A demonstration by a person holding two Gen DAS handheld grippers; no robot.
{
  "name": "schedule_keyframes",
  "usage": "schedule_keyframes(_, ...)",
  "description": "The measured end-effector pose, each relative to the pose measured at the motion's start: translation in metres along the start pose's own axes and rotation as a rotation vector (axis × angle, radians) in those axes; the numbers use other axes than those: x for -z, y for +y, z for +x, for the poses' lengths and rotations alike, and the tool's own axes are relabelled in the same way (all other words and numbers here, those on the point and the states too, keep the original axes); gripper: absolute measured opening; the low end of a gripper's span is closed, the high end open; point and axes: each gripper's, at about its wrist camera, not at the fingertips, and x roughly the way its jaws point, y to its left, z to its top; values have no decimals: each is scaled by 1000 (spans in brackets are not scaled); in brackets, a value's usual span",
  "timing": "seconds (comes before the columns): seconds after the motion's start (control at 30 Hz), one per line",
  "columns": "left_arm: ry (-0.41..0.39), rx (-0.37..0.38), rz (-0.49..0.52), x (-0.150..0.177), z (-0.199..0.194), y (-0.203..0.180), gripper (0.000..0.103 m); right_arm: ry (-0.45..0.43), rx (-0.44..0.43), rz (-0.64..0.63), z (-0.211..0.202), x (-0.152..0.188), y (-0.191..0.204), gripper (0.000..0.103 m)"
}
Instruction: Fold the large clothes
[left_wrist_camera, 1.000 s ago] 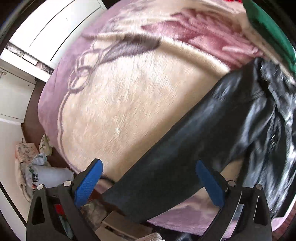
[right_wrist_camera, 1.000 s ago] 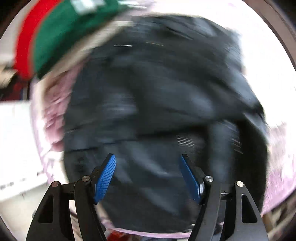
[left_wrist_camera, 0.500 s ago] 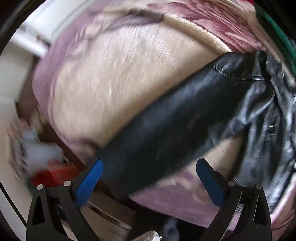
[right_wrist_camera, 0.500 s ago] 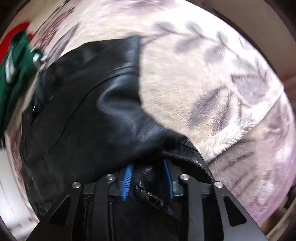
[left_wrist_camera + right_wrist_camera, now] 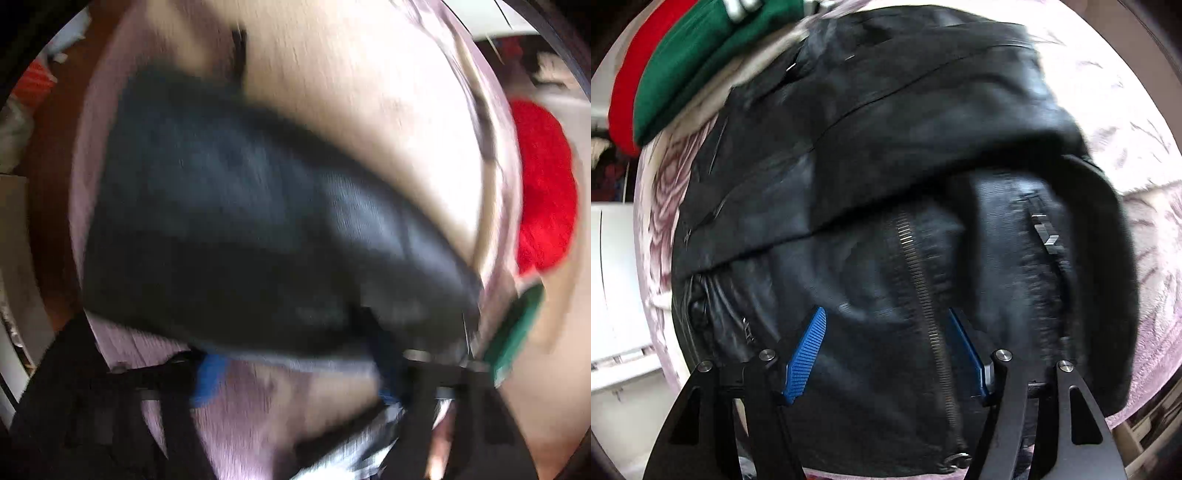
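Note:
A black leather jacket point(image 5: 886, 184) lies on a cream and pink blanket point(image 5: 1126, 110), one sleeve folded across its front, the zip showing. My right gripper point(image 5: 886, 350) is open and empty just above the jacket's front. The left wrist view is badly blurred: a black sleeve or jacket part point(image 5: 240, 229) lies across the blanket point(image 5: 369, 110). My left gripper point(image 5: 299, 373) is open, its blue pads wide apart just below the black leather's edge.
A folded green and red garment point(image 5: 683, 74) lies at the far left corner of the bed; it also shows in the left wrist view point(image 5: 543, 184). White cabinets point(image 5: 613, 277) stand left of the bed. The bed edge is near the bottom.
The right gripper has let go of the jacket and opened; the sleeve now lies folded over the front. The left gripper swung quickly, so its view is blurred.

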Motion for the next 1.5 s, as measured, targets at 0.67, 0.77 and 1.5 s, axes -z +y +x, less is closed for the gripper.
schedule_keyframes(0.67,-40,124,156,-100,-24,-53,20,-32,39,-234,48,-68,190,69)
schedule_keyframes(0.77,38,153,91,-77,-36,-17,58,-10,86,-239,59,-71,199,69)
schedule_keyframes(1.5,-375,15,220,-47,-60,-136,4,-26,181,-356,64,-59,221,69)
